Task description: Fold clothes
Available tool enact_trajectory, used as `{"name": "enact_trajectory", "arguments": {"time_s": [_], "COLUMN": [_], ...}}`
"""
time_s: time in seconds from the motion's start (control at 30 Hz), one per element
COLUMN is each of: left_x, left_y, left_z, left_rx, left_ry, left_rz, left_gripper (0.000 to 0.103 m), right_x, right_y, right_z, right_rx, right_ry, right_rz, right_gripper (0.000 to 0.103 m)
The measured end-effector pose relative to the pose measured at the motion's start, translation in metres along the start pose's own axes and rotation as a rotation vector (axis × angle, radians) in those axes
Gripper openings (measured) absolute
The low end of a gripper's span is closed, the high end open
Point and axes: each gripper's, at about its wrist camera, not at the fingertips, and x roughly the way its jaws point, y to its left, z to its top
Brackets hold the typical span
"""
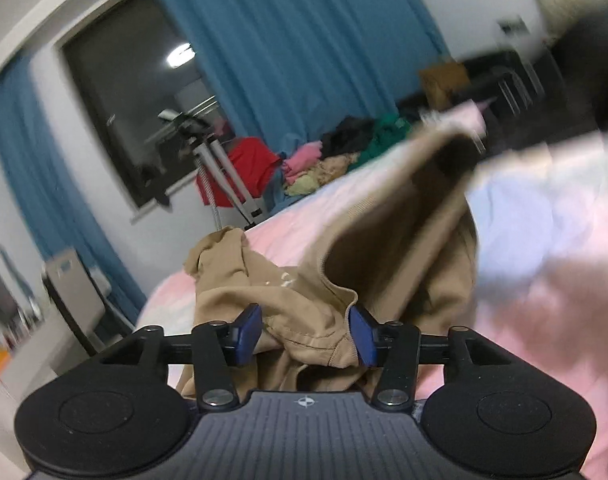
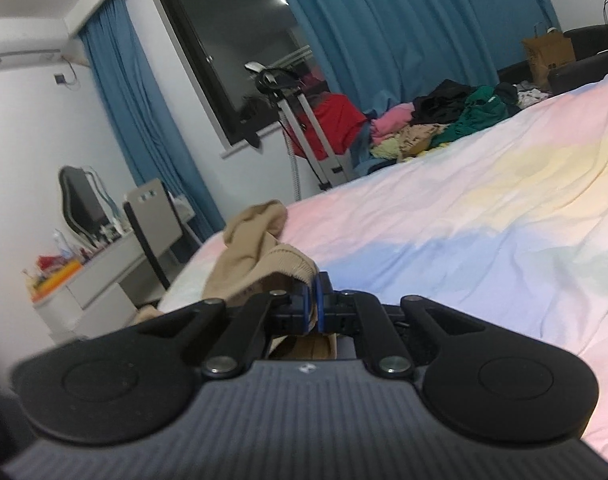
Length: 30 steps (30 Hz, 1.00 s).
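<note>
Tongs first: the right tongs (image 2: 314, 307) are clenching hard on a ribbed hem of the tan garment (image 2: 260, 256), the blue pads pinching a thin fold of it between them, while the left tongs (image 1: 305, 334) are standing parted, their pads (image 1: 361, 336) straddling a stitched seam without pressing on it. That garment (image 1: 304, 300) is lying crumpled near the edge of the bed (image 2: 483, 208), one part bunching toward the corner, another part lifting in a blurred tent toward the right of the left wrist view. It is looking light, soft and floppy, so it is probably going to sag and swing from whatever point is holding it, and one pinch alone is likely leaving it drooping. Seams and ribbed hems are looking like the sensible places to grab: thicker, less slippery, easier to keep between the pads. Beyond it, the pastel sheet is stretching away loose and wrinkled, and at the far end a pile of clothes (image 2: 443, 120) is waiting under the blue curtains (image 2: 403, 20).
</note>
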Motion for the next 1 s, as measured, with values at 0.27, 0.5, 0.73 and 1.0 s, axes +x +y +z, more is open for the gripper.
{"name": "enact_trajectory", "arguments": {"time_s": [0.27,0.5,0.73,1.0], "left_x": [0.012,-0.010,-0.011,0.011], "left_y": [-0.006,0.039,0.071,0.076], "left_z": [0.000,0.015,0.022,0.014], "left_rx": [0.029,-0.177,-0.352,-0.332], "left_ry": [-0.001,-0.164,-0.152,-0.018], "left_rz": [0.092,0.327,0.280,0.181], "left_gripper": [0.055,0.059,0.063,0.066], "right_x": [-0.003,-0.004,-0.016,-0.015], "right_y": [-0.010,-0.007,0.020,0.023], "right_z": [0.007,0.005,0.003,0.005], "right_rx": [0.065,0.047,-0.073,-0.075], "right_ry": [-0.021,-0.021,-0.069,-0.061], "right_rz": [-0.001,0.002,0.122,0.140], "right_gripper": [0.006,0.006,0.006,0.007]}}
